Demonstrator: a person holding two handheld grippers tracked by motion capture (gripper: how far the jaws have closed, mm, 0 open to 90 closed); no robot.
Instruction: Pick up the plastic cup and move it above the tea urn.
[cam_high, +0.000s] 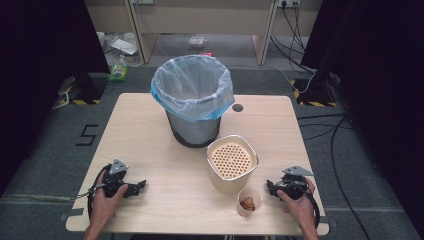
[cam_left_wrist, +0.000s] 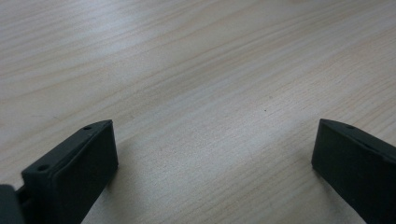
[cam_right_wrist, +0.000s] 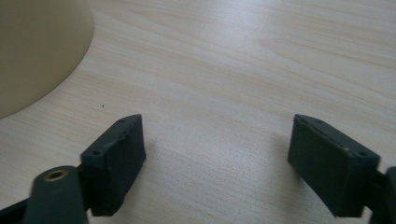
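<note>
My left gripper (cam_high: 141, 185) rests on the wooden table (cam_high: 150, 135) near its front left corner, held by a hand. In the left gripper view its jaws stand wide apart over bare wood, so the left gripper (cam_left_wrist: 215, 149) is open and holds nothing. My right gripper (cam_high: 270, 186) lies at the front right, pointing left toward a small cup (cam_high: 248, 201) with brownish pieces inside. The right gripper (cam_right_wrist: 217, 144) is open too, with the cream container's wall (cam_right_wrist: 37, 46) at the upper left.
A grey bin (cam_high: 194, 100) lined with a pale blue bag stands at the table's back centre. A cream container with a perforated insert (cam_high: 231, 162) sits in front of it. Dark curtains and cables flank the table.
</note>
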